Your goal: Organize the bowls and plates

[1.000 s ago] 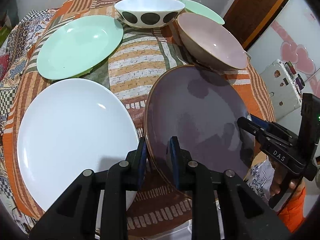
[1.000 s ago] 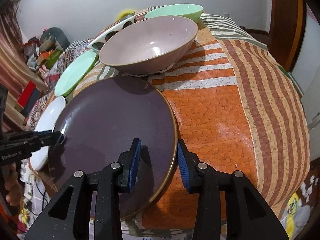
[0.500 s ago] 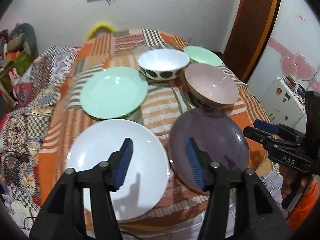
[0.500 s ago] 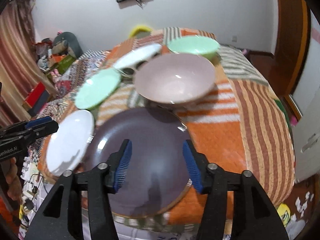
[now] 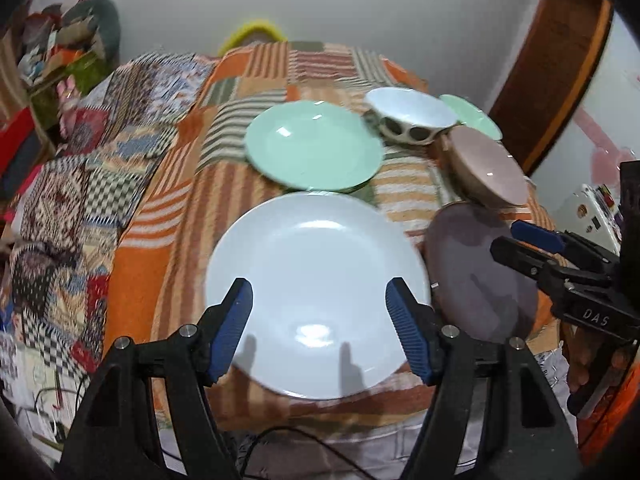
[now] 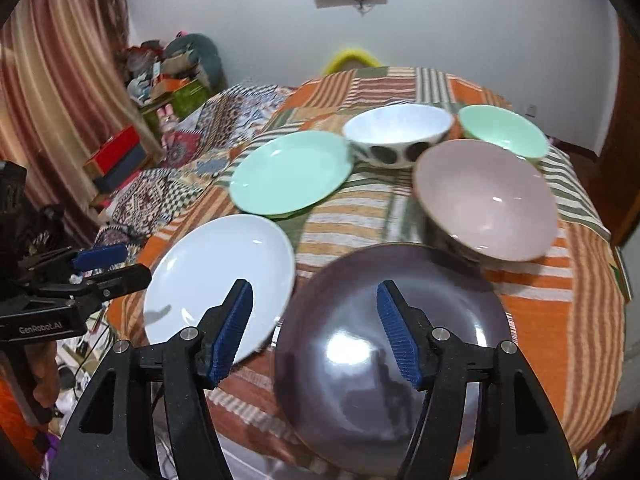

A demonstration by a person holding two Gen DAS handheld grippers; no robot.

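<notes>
On the patchwork-covered table (image 5: 168,208) lie a white plate (image 5: 316,288), a dark purple plate (image 5: 476,276), a mint plate (image 5: 314,146), a white bowl with dark dots (image 5: 412,114), a pink bowl (image 5: 486,168) and a mint bowl (image 5: 470,114). My left gripper (image 5: 320,324) is open and empty above the white plate's near edge. My right gripper (image 6: 314,328) is open and empty above the near table edge, between the white plate (image 6: 220,280) and the purple plate (image 6: 396,352). The pink bowl (image 6: 486,196), dotted bowl (image 6: 398,134), mint plate (image 6: 292,172) and mint bowl (image 6: 504,130) lie behind.
The table edge is just below both grippers. A wooden door (image 5: 552,68) stands at the right. Shelves with clutter (image 6: 168,84) and a curtain (image 6: 52,92) are at the left. The right gripper shows in the left wrist view (image 5: 560,264); the left gripper shows in the right wrist view (image 6: 80,276).
Both grippers let go of the purple plate's rim, opened wide and drew back and up. The left gripper has swung left over the white plate.
</notes>
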